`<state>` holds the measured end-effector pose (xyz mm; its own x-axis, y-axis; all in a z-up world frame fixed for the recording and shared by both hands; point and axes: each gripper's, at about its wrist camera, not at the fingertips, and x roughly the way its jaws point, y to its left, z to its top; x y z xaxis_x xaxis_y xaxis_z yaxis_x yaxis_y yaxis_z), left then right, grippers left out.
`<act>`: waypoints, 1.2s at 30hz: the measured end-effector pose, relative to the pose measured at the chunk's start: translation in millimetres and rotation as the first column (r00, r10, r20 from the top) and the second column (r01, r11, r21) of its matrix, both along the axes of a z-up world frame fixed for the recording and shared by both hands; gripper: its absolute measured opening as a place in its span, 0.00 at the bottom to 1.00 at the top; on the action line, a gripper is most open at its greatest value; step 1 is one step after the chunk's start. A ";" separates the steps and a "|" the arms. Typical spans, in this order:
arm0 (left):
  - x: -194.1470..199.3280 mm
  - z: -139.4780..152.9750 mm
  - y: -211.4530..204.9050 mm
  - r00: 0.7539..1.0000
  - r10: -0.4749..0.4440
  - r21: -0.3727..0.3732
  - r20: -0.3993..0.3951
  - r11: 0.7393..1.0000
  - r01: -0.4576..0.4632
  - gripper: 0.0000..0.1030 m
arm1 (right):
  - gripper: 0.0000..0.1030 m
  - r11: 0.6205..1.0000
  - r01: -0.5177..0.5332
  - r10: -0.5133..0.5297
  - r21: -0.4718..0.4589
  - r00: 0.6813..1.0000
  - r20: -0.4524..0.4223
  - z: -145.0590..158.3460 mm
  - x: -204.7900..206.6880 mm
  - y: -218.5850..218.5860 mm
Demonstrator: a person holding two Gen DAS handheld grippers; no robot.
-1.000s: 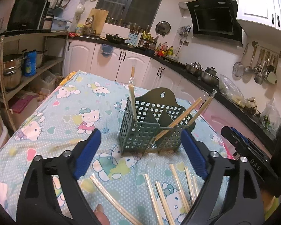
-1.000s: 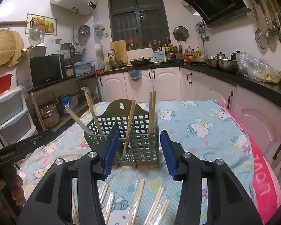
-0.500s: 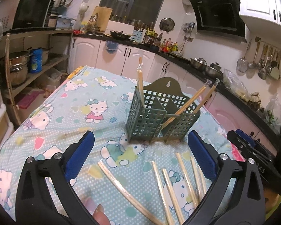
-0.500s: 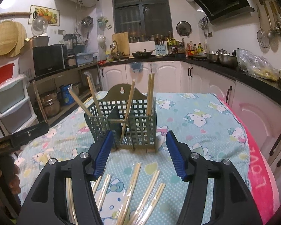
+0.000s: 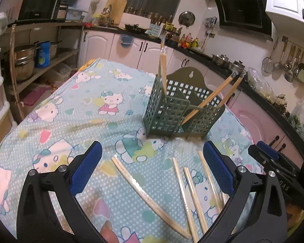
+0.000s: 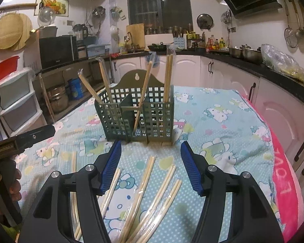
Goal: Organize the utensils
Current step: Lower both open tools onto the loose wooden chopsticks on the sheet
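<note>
Hovering over the cloth (image 5: 50,125), the left gripper (image 5: 152,169) is spread wide and empty, wrapped chopsticks (image 5: 148,198) lying between its fingers and at 5 o'clock. The right gripper (image 6: 151,167) is also released and empty, its jaws not moving, more chopsticks (image 6: 143,184) below it. At 12 o'clock from both stands the green caddy (image 6: 135,113), upright, with several chopstick pairs (image 6: 167,77) leaning in its compartments.
</note>
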<state>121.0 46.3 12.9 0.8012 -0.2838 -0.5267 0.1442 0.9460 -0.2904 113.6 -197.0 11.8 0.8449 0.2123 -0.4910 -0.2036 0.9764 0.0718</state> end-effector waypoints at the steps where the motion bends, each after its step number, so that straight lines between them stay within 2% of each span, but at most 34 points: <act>1: -0.4 -2.2 0.0 1.000 -0.001 0.002 -0.006 1.000 0.001 0.89 | 0.57 1.000 -0.002 0.002 -0.002 1.000 -0.002 -0.8 0.2 0.2; 12: 5.0 -30.7 8.9 0.995 -0.001 -0.019 -0.101 1.000 -0.001 0.89 | 0.57 0.999 -0.029 0.027 -0.023 0.996 -0.083 -15.9 10.8 7.4; 18: 11.2 -47.3 16.5 0.986 -0.018 -0.082 -0.166 0.997 0.004 0.89 | 0.57 0.998 -0.046 0.039 -0.050 0.990 -0.139 -27.3 18.8 13.8; 24: 18.4 -60.0 19.5 0.975 -0.049 -0.152 -0.217 0.988 0.016 0.72 | 0.57 0.996 -0.063 0.048 -0.069 0.977 -0.207 -39.0 30.8 19.9; 26: 22.1 -64.7 21.3 0.970 -0.059 -0.174 -0.237 0.985 0.017 0.61 | 0.56 0.995 -0.067 0.049 -0.073 0.973 -0.227 -42.7 34.4 19.8; 29: 28.1 -71.0 23.1 0.962 -0.062 -0.192 -0.265 0.981 0.011 0.55 | 0.54 0.995 -0.071 0.050 -0.072 0.965 -0.257 -48.0 40.4 20.3; 36: 43.8 -77.6 22.9 0.953 -0.063 -0.200 -0.297 0.980 0.003 0.55 | 0.47 0.993 -0.087 0.057 -0.081 0.946 -0.319 -57.9 60.0 20.6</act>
